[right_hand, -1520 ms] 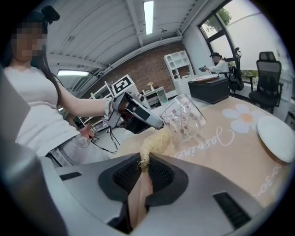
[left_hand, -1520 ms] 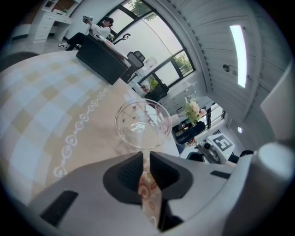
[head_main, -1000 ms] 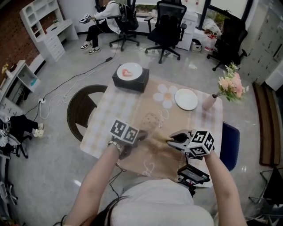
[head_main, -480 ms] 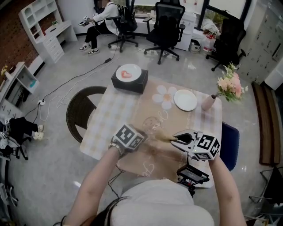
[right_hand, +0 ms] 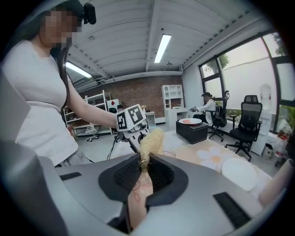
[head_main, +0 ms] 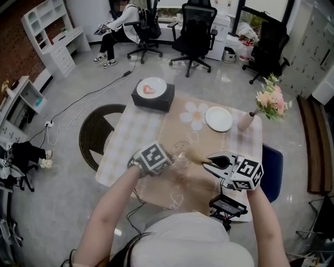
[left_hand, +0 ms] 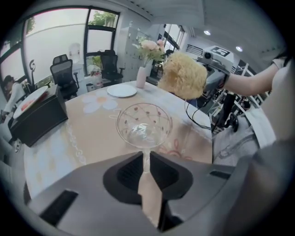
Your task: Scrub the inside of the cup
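Tbl (head_main: 140,131): L gripper (left_hand: 146,168) jaws clamp clear floral cup (left_hand: 144,125) stem; R gripper (right_hand: 144,173) jaws clamp loofah (right_hand: 151,140).

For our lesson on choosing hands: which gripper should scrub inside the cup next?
Right, probably: the right gripper grips the scrubber near the cup; the left gripper only holds its stem.

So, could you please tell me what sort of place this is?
Most likely an open office or lab: black swivel chairs, white shelving against a brick wall, and a cloth-covered table mid-room.
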